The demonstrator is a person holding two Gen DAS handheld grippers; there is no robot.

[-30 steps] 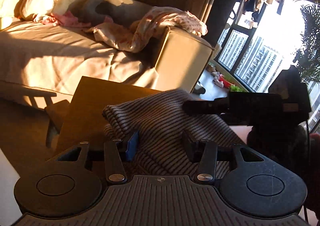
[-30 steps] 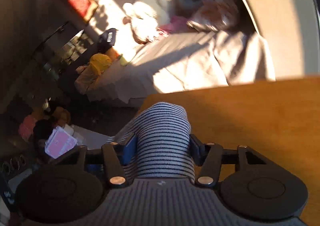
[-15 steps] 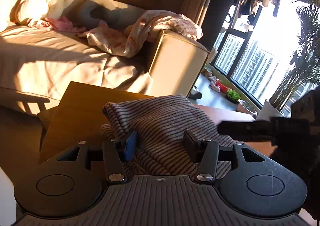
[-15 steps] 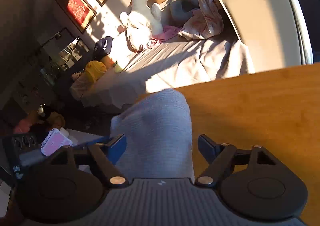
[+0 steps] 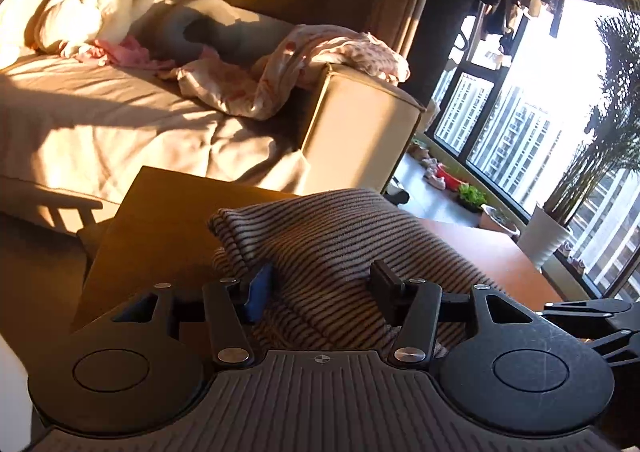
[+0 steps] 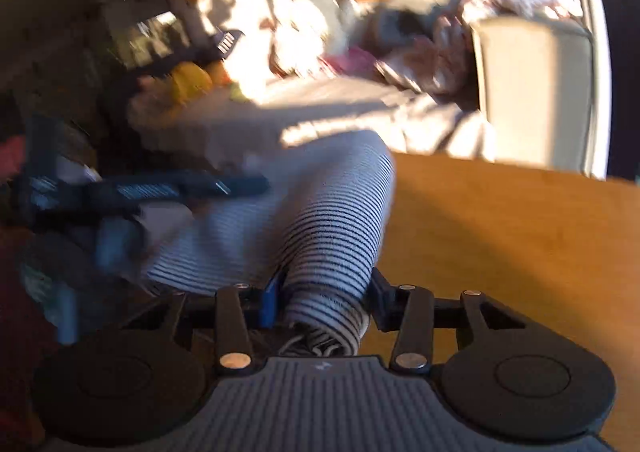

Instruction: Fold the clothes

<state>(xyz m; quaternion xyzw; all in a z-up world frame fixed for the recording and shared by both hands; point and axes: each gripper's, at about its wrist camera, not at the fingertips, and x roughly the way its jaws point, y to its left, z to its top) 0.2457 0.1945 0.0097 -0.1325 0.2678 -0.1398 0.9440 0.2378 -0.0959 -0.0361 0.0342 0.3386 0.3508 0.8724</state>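
The striped grey-and-dark knit garment point(image 5: 340, 248) lies bunched in thick layers on the warm-toned wooden table point(image 5: 160, 220), one rounded fold facing the sofa. The left gripper point(image 5: 320, 288) sits low over the cloth, jaws spread with a hump of stripes rising between them; whether the pads actually bite, I cannot tell. Over on the right, the right gripper point(image 6: 320, 296) is clamped on a rolled end of the same garment point(image 6: 332, 244), fabric pinched tight between its jaws. That view is smeared with motion blur, and the left tool shows there only as a dark streak beside the cloth.

Here is the risk as I judge it: the right grip holds a fat roll, not a clean edge, so a pull could drag the inner layers along and undo the stacked folds. And with the two tools near each other, a hurried move could knock them together or shove the pile toward the table edge.
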